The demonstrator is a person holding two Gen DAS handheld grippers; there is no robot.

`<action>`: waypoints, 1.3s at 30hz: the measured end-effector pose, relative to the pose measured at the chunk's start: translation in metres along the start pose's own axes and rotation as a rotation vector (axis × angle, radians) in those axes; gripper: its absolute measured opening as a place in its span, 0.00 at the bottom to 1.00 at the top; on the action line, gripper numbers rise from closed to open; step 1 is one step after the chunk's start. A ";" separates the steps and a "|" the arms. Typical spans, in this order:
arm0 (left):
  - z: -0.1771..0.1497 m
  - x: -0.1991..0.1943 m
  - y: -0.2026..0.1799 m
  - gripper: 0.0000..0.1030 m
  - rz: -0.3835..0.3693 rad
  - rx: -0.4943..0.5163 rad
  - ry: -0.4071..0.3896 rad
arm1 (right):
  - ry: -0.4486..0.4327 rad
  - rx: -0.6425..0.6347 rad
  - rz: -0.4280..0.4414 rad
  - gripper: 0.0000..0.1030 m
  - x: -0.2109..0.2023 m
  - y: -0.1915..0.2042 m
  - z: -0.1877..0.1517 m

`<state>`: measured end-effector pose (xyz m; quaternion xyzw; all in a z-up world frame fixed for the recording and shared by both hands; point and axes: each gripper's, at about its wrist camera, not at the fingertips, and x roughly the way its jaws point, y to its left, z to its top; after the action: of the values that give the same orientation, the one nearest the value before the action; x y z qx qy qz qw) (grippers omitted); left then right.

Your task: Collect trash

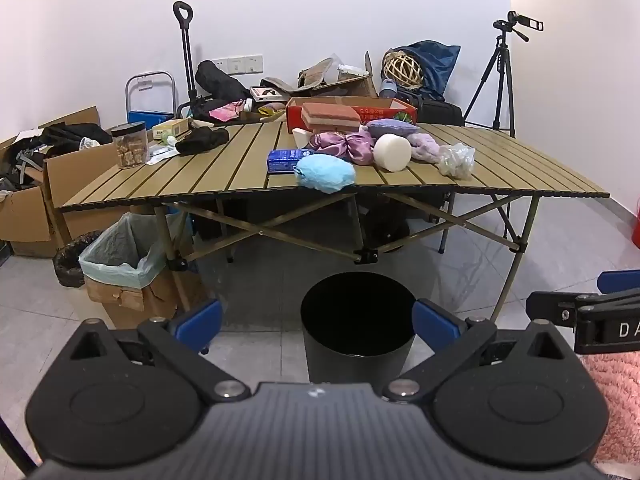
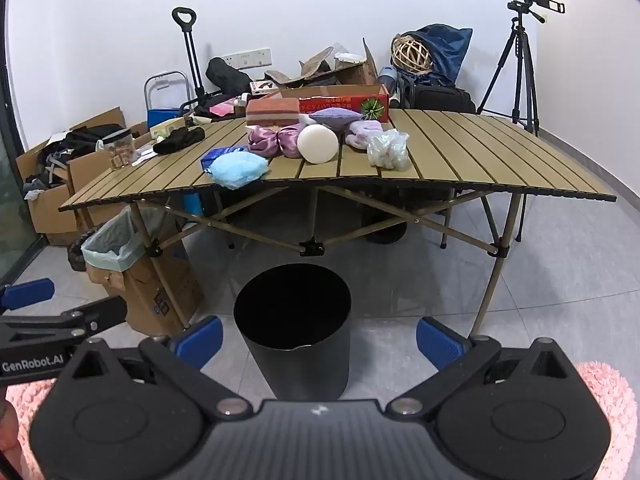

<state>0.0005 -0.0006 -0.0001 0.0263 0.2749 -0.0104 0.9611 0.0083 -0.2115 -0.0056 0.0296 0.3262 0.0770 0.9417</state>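
Both the left tongs [image 1: 316,322] and right tongs [image 2: 318,338] are spread wide with nothing in them, hanging over the black bin [image 1: 357,326] on the floor. The trash, like the crumpled plastic bag [image 1: 457,160] and blue fluffy ball [image 1: 326,173], sits on the tabletop [image 1: 192,176] behind it.

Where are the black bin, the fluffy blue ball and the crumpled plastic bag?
black bin [image 2: 304,344], right wrist view, on its front wall.
fluffy blue ball [image 1: 326,173], left wrist view, at its middle.
crumpled plastic bag [image 2: 388,149], right wrist view, at its middle.
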 end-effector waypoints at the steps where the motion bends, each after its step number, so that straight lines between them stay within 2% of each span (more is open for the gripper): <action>1: 0.000 0.000 0.000 1.00 -0.003 -0.003 0.002 | -0.001 0.000 0.000 1.00 0.000 0.000 0.000; 5: 0.000 0.001 -0.004 1.00 -0.020 -0.011 0.007 | 0.006 -0.001 0.000 1.00 0.000 0.001 0.000; 14: 0.004 0.004 0.007 1.00 -0.014 -0.024 0.012 | 0.007 -0.003 -0.005 1.00 -0.001 0.004 -0.001; 39: 0.000 -0.002 0.003 1.00 -0.013 -0.019 0.005 | 0.004 -0.010 -0.005 1.00 -0.003 0.003 -0.001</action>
<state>-0.0010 0.0020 0.0016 0.0154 0.2775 -0.0138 0.9605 0.0050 -0.2089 -0.0037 0.0241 0.3276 0.0762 0.9414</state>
